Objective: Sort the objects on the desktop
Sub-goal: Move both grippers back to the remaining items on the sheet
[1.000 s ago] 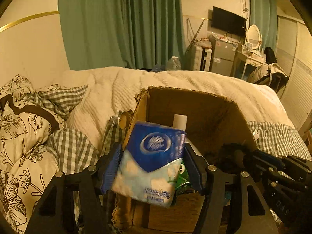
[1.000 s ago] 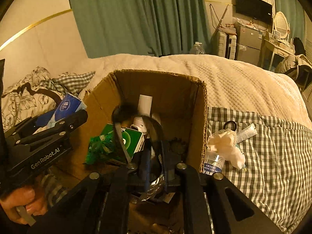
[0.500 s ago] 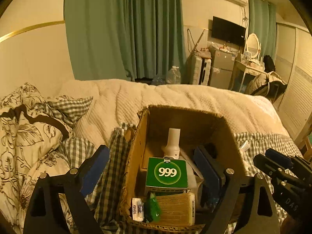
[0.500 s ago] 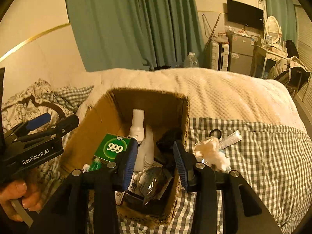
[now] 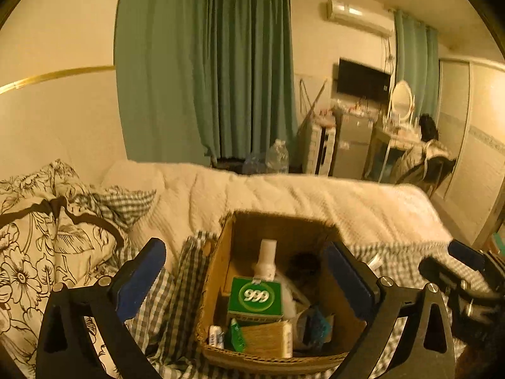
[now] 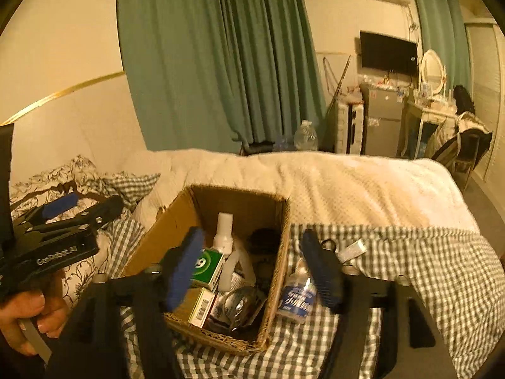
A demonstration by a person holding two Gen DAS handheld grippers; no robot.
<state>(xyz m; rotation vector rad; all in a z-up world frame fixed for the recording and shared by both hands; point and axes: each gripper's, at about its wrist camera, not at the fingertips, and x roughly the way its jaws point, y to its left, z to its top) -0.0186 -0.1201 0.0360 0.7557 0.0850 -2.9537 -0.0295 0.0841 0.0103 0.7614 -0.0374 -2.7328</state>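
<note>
Both grippers' jaws are opening, empty: left gripper and right gripper frame the box at lower centre.

A rough corrugated cardboard box sits on matt checked cloth beside a nubbly cream blanket.

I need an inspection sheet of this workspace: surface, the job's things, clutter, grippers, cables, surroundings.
Surface: checked bedsheet on a bed, white blanket behind.
Job's things: cardboard box holding a green 999 box, a white bottle and other packs.
Clutter: small bottle and a tube on the sheet beside the box.
Grippers: left gripper and right gripper both opening, nothing between the jaws.
Cables: nothing seen.
Surroundings: green curtains, television, floral pillow.
</note>
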